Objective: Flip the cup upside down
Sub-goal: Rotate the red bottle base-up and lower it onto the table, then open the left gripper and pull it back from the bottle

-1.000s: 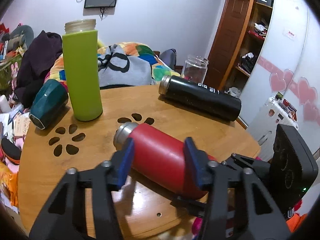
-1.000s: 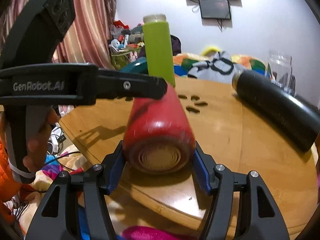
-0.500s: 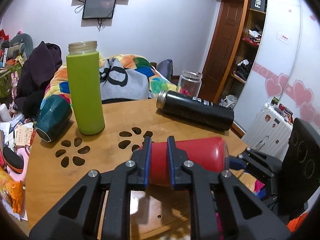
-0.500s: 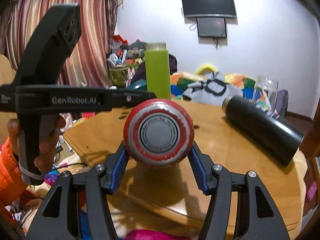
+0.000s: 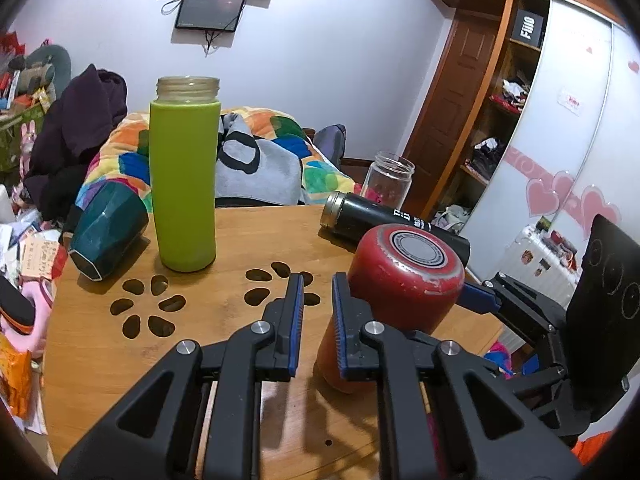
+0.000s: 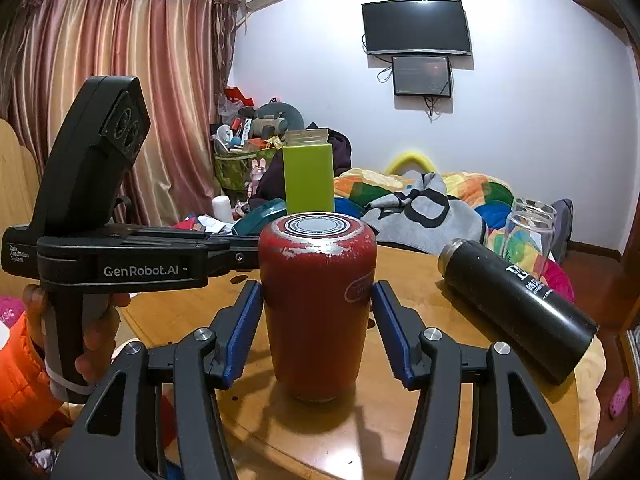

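Observation:
The red cup (image 6: pixel 318 312) stands upside down on the round wooden table (image 6: pixel 460 420), its grey-ringed base facing up. My right gripper (image 6: pixel 318 334) has a finger on each side of it, with a small gap at each pad, so the jaws stand open around it. In the left wrist view the red cup (image 5: pixel 400 284) stands just right of my left gripper (image 5: pixel 316 320), whose jaws are nearly closed and hold nothing. The right finger's outer face is against or very near the cup.
A tall green bottle (image 5: pixel 184 184) stands upright at the back left. A dark teal cup (image 5: pixel 106 230) lies on its side near the left edge. A black flask (image 6: pixel 516 304) lies on its side at the right, with a clear glass jar (image 6: pixel 528 228) behind it. Petal-shaped cutouts (image 5: pixel 148 312) pierce the tabletop.
The red cup went from lying on the table, gripped by my right gripper, to standing upside down. The right jaws have loosened off it. My left gripper closed and sits beside the cup.

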{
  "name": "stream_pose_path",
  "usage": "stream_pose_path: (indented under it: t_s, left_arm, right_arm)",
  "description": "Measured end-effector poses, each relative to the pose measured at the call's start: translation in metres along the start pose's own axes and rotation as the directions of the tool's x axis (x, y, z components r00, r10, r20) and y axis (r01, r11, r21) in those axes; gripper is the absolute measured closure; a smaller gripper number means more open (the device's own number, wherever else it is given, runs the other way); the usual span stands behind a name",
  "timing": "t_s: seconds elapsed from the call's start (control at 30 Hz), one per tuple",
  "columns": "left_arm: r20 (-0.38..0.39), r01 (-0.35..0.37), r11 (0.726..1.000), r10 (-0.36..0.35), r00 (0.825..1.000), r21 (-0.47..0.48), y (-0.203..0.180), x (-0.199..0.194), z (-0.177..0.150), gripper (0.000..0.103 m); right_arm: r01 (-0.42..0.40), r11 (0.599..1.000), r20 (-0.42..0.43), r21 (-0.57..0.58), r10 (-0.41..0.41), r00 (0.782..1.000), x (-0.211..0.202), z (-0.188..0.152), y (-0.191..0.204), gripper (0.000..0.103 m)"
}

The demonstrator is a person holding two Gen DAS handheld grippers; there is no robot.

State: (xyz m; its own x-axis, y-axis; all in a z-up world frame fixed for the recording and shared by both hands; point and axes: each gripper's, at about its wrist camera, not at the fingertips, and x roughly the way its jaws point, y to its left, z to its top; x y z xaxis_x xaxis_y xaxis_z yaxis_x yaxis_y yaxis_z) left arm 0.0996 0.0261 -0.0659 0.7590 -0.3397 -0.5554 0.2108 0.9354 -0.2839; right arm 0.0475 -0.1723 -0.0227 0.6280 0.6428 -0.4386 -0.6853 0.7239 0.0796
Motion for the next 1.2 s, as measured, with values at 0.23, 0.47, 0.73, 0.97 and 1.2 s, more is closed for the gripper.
stream_pose_path:
  t_s: [0.23, 0.47, 0.73, 0.97, 1.2]
  left_arm:
    - [-0.009, 0.009, 1.000, -0.009, 1.000, 0.008, -0.004, 0.001, -0.006, 0.091]
    - [-0.017, 0.006, 1.000, -0.006, 1.000, -0.001, -0.004, 0.000, -0.009, 0.090]
    - [0.025, -0.049, 0.999, 0.048, 0.999, 0.009, -0.007, -0.018, -0.007, 0.082]
    - [0.140, -0.126, 0.991, 0.118, 0.983, 0.052, -0.026, -0.056, -0.007, 0.049]
    - [0.244, -0.210, 0.974, 0.183, 0.952, 0.090, -0.054, -0.088, -0.009, 0.006]
  right_arm:
    - [-0.006, 1.000, -0.008, 0.012, 0.006, 1.000, -0.008, -0.003, -0.002, 0.050]
    - [-0.005, 1.000, -0.037, 0.026, 0.006, 0.999, -0.007, -0.007, -0.001, 0.050]
    - [0.012, 1.000, -0.026, 0.024, -0.011, 1.000, -0.017, -0.006, -0.002, 0.050]
    - [0.060, 0.997, 0.032, 0.052, -0.062, 0.998, -0.047, 0.007, -0.004, 0.036]
    - [0.124, 0.989, 0.132, 0.076, -0.133, 0.982, -0.088, 0.026, -0.003, 0.016]
